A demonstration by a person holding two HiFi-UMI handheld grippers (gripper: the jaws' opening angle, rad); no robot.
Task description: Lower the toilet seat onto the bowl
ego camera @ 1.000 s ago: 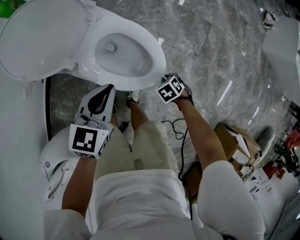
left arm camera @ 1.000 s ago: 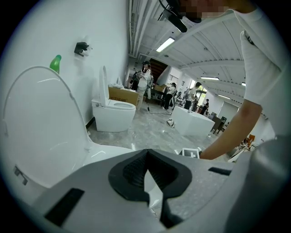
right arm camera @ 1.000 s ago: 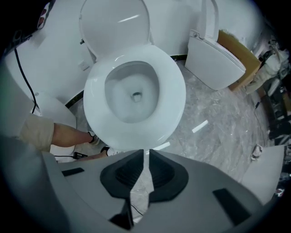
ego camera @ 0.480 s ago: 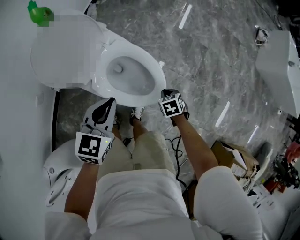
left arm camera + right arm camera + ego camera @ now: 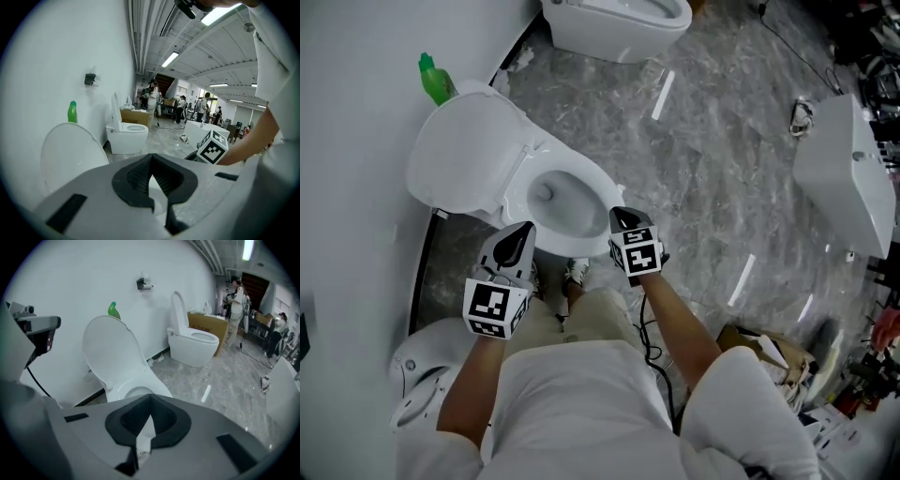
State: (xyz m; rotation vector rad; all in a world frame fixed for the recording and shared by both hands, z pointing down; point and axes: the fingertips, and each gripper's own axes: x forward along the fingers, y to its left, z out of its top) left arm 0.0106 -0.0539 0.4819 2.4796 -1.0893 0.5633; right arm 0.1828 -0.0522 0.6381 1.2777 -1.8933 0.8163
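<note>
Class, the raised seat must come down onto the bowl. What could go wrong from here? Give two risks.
1. Both the left gripper and right gripper are shut, short of the raised white plastic toilet seat; nudged rather than gripped, it might slam onto the white ceramic bowl.
2. The green plastic bottle stands just behind the seat and could be knocked over.

Right gripper (image 5: 618, 219) hides part of bowl rim (image 5: 602, 199).

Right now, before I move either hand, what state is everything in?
Toilet seat: raised, leaning back toward the wall.
Bowl: uncovered.
Left gripper: fingers shut, empty.
Right gripper: fingers shut, empty.
Green bottle: upright behind the seat.
Second toilet: lid raised.
</note>
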